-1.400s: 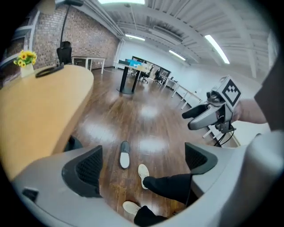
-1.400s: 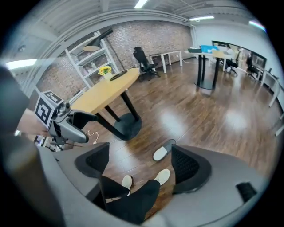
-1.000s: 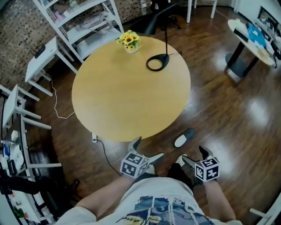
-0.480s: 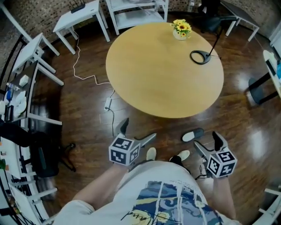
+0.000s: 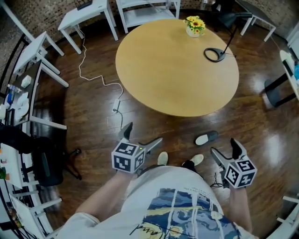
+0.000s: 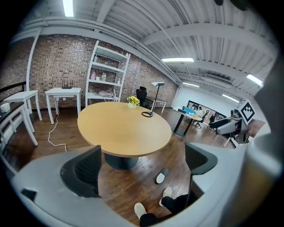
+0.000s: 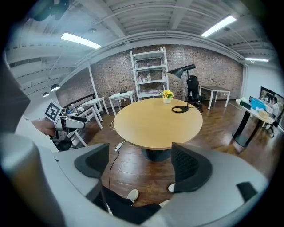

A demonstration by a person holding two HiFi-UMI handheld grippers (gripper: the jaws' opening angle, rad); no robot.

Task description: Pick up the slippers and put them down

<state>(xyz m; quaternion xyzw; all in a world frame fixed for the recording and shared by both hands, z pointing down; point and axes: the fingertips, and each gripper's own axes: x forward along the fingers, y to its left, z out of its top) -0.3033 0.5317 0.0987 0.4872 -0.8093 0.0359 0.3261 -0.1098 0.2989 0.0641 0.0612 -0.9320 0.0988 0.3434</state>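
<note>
One dark slipper with a pale insole (image 5: 206,138) lies alone on the wood floor just off the round table's near edge; in the left gripper view the slipper (image 6: 162,175) shows between the jaws, far below. The right gripper view shows only a pale tip of the slipper (image 7: 170,187) beside the right finger. My left gripper (image 5: 142,134) hangs open and empty above the floor, left of the slipper. Open and empty too, my right gripper (image 5: 223,147) is just right of it. The person's two feet in pale shoes (image 5: 162,158) stand between the grippers.
The round wooden table (image 5: 154,65) carries a sunflower pot (image 5: 195,25) and a black desk lamp with a ring base (image 5: 215,54). A white cable and power strip (image 5: 115,106) run over the floor at the left. White desks and shelves (image 5: 88,14) stand behind.
The head view has swung, so the table now sits higher and more to the right. Both grippers stay open and low. The slipper has not moved on the floor.
</note>
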